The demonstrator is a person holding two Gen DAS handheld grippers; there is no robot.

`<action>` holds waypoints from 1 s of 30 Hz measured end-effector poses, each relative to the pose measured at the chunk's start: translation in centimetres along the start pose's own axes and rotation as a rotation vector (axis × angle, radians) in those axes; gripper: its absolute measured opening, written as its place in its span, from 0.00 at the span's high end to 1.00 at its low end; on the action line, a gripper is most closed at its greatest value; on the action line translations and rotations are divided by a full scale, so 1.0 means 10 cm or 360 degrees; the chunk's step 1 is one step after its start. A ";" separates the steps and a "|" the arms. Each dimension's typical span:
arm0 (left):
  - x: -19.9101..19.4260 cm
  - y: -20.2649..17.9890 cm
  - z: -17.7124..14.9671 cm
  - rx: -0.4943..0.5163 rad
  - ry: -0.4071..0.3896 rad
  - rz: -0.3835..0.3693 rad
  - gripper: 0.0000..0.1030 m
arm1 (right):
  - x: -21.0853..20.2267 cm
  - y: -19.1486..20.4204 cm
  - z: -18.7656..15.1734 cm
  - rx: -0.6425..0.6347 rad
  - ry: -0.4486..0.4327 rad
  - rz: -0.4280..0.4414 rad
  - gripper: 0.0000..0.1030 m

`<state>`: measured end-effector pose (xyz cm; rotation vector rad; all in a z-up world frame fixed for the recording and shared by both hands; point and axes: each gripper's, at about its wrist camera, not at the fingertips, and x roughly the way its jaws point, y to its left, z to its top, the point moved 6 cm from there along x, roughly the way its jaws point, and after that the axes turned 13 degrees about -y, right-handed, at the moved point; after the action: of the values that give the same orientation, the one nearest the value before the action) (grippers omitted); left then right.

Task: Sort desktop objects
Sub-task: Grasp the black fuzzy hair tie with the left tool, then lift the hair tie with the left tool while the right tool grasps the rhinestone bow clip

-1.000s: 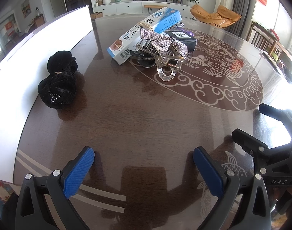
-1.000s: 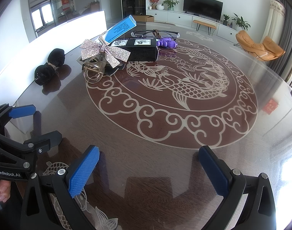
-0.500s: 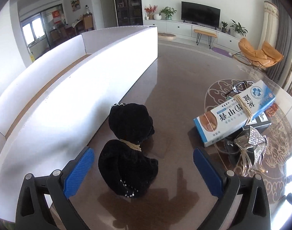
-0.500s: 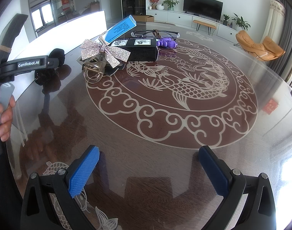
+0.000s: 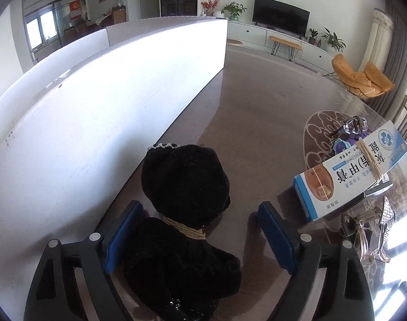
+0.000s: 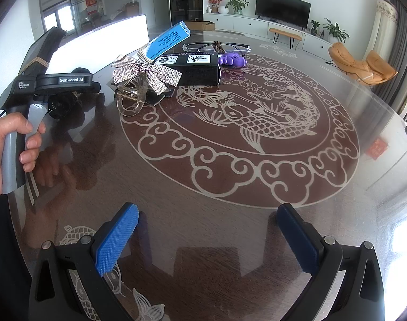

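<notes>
In the left wrist view, the left gripper [image 5: 196, 236] straddles the black velvet hair tie [image 5: 184, 214], which lies near the white box wall [image 5: 96, 107]. Its jaws have just been closing with the tie between them; the pads do not yet press (the left one looks close). The soft plush could squash and slip out.

In the right wrist view, the right gripper [image 6: 207, 236] hangs with fingers apart and empty over the table [image 6: 230, 182], the rhinestone bow clip [image 6: 144, 76] far off at left.
</notes>
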<state>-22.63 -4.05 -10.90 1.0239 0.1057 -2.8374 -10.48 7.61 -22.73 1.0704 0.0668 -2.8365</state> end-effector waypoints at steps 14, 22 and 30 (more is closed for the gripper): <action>-0.42 -0.50 -0.30 0.0274 0.0042 -0.0355 0.59 | 0.00 0.00 0.00 0.0000 0.0000 0.0000 0.00; -0.46 -0.76 -0.33 0.0360 0.0051 -0.0447 0.46 | 0.00 0.00 0.00 0.0000 0.0000 0.0000 0.00; -0.45 -0.66 -0.43 0.0368 0.0070 -0.0358 0.20 | 0.00 0.00 0.00 0.0000 0.0000 0.0000 0.00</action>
<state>-17.37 3.34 -11.12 1.1885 -0.1141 -3.0871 -10.48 7.60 -22.74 1.0701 0.0669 -2.8368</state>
